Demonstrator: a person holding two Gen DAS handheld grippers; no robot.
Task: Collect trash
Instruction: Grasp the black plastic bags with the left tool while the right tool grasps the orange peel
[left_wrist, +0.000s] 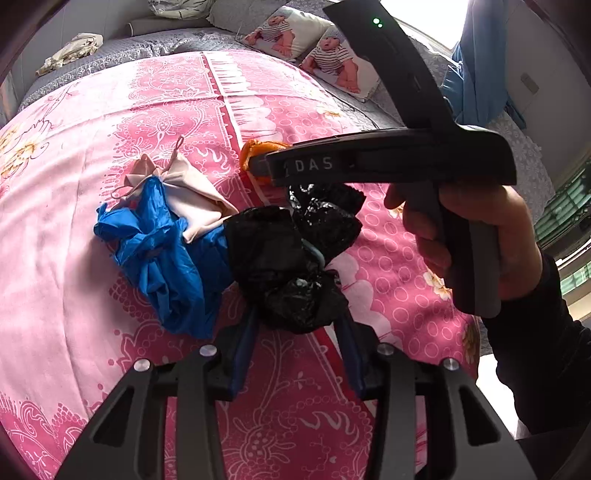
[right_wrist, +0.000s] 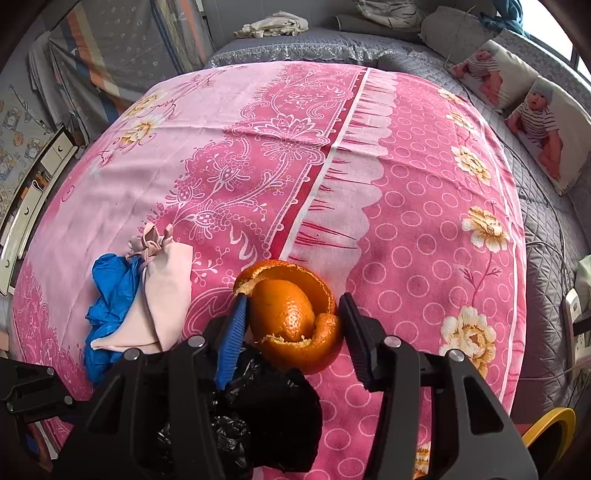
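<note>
While my left fingers (left_wrist: 301, 325) pinch the black plastic bag (left_wrist: 288, 258), my right fingers (right_wrist: 291, 325) straddle the orange peel (right_wrist: 291, 317) beside it, one pad touching, the other just clear.

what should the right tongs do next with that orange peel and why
Probably close the right tongs a little more: the orange peel sits between them, one pad touching, the other just clear. The left tongs already pinch the black bag nearby.

The peel (right_wrist: 295, 314) lies on the bedspread (right_wrist: 406, 221), right of the pouch (right_wrist: 166, 288), behind the bag (right_wrist: 273, 413).
</note>
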